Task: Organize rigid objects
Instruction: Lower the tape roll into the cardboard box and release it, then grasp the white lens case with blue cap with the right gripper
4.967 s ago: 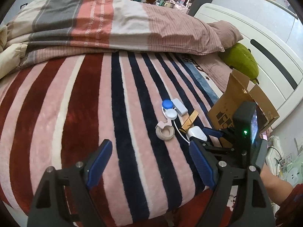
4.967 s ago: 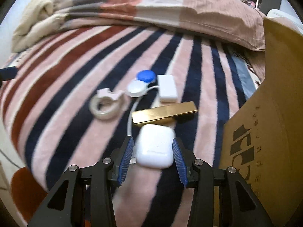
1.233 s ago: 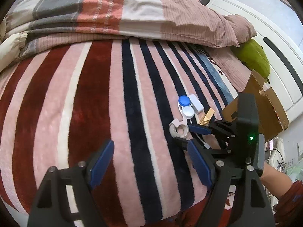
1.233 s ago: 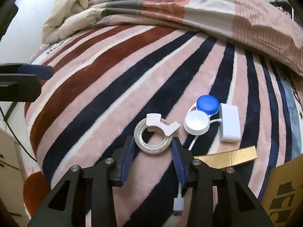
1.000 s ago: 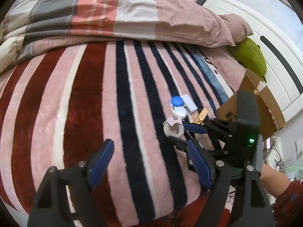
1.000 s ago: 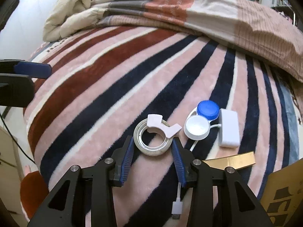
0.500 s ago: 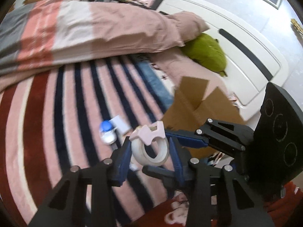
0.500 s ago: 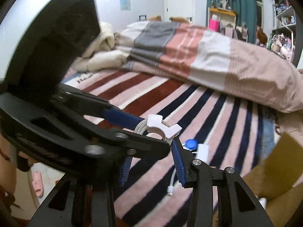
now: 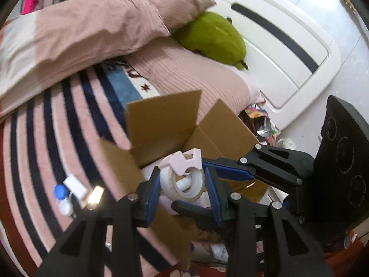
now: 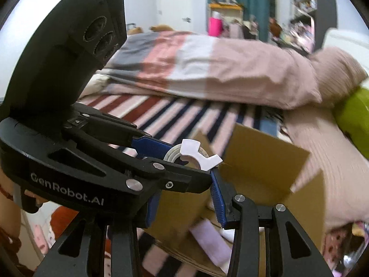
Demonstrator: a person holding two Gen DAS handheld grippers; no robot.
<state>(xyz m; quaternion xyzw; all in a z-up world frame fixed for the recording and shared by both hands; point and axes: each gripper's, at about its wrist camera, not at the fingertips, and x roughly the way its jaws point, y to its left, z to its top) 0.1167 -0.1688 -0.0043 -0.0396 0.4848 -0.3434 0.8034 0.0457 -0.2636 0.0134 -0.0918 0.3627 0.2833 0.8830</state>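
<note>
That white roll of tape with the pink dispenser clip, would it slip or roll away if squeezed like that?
The white tape roll with pink clip probably stays stiff: its ring looks undeformed. Its round rim might pivot between the left gripper fingers. Set on edge, it would likely roll.

striped blanket [image 9: 46, 138], green plush [image 9: 214, 39], white headboard [image 9: 288, 53]

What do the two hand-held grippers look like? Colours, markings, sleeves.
Both alike: matte black angular frames, silver screw heads, ribbed blue finger pads. The left hand-held gripper bears white "GenRobot.AI" lettering and a black camera block with round lenses. The right hand-held gripper has a block with three circles. Red sleeve behind it.
</note>
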